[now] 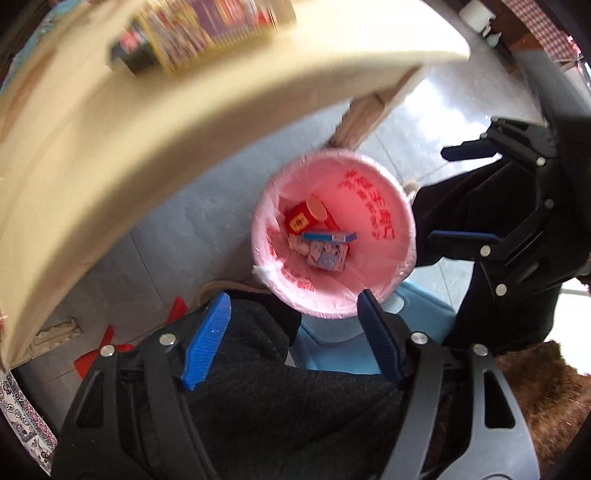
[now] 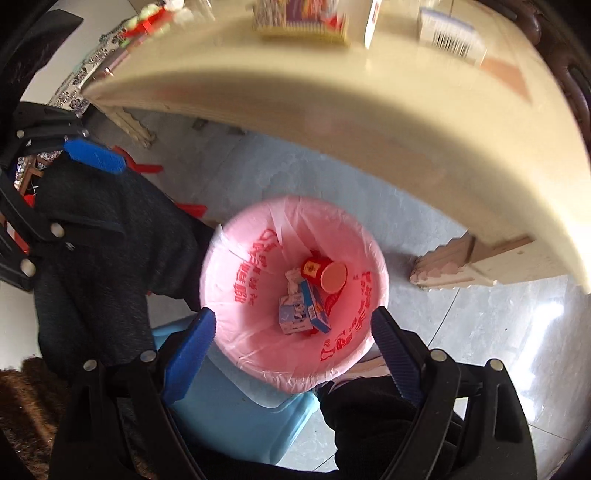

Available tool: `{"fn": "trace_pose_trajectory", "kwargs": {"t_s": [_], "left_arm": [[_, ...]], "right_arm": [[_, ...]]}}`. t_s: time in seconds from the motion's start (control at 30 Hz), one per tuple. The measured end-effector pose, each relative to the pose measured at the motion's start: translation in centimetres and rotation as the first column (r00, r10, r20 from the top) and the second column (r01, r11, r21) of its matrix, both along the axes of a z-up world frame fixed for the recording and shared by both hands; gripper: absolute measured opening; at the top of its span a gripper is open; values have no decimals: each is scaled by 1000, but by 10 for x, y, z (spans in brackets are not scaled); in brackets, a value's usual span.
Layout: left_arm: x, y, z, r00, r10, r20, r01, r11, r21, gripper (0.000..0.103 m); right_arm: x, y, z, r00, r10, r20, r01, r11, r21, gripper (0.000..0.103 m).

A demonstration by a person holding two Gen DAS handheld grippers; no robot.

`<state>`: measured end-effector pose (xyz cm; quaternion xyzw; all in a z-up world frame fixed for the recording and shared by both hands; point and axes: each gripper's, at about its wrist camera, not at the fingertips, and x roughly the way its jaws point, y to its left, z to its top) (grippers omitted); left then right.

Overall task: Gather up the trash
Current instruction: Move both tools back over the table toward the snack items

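Both grippers hang over the pink-lined trash bin (image 2: 295, 295), which stands on the tile floor beside the cream table (image 2: 369, 122) and just by a light blue stool (image 2: 236, 406). Left gripper (image 1: 291, 332): fingers spread wide, nothing btwn them. Right gripper (image 2: 291, 350): same, fingers wide apart w/ nothing held. Inside the bin: red cup (image 2: 323, 273) on its side, blue-edged box (image 2: 316, 312), small white/blue carton (image 2: 291, 317) and crumpled tissue (image 2: 293, 277), all lying together at the bottom. Blurred boxes (image 2: 303, 22) sit on the tabletop.
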<state>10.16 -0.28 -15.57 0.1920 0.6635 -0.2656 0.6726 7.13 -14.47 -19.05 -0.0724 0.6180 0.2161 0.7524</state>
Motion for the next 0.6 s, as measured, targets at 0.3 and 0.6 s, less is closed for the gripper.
{"fn": "trace_pose_trajectory", "kwargs": {"t_s": [0.3, 0.6], "left_arm": [[28, 19, 123, 985, 0, 171, 3, 1000, -15, 77], [66, 9, 192, 970, -20, 241, 19, 1000, 6, 77]], "right_arm": [[-1, 1, 112, 991, 62, 117, -67, 997, 43, 90], [21, -21, 219, 967, 59, 248, -73, 996, 50, 91]]}}
